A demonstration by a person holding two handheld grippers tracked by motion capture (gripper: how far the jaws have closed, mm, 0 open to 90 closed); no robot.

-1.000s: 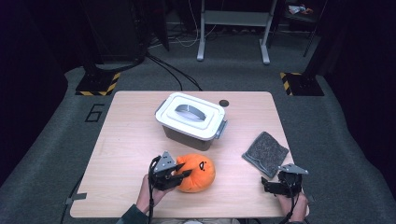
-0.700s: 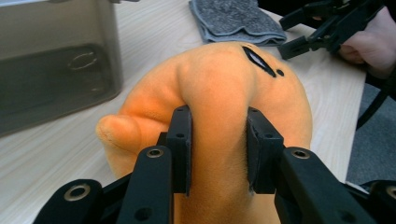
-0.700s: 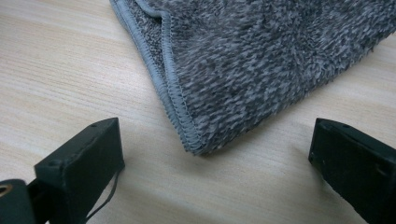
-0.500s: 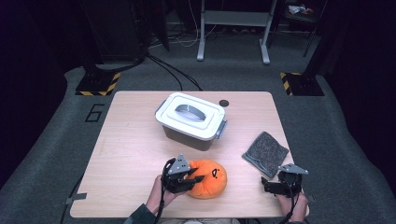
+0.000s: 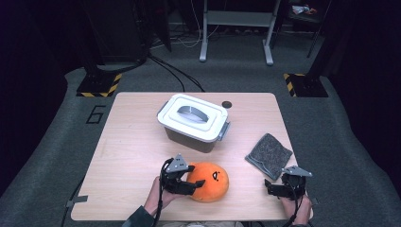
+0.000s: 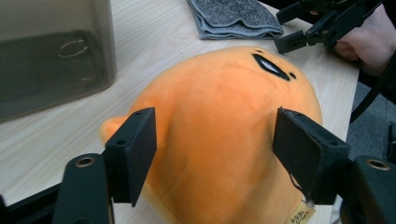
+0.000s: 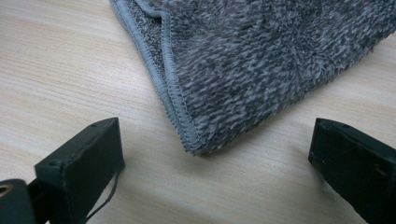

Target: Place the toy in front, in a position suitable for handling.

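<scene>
The orange plush toy lies on the bench near its front edge. The left gripper straddles it, its jaws just opened and apart. The right gripper, jaws wide apart, rests beside the grey cloth.

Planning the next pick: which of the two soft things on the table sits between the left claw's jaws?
The orange plush toy, near the table's front edge. The left claw straddles it, jaws just opened; the grey folded cloth lies by the right claw.
</scene>
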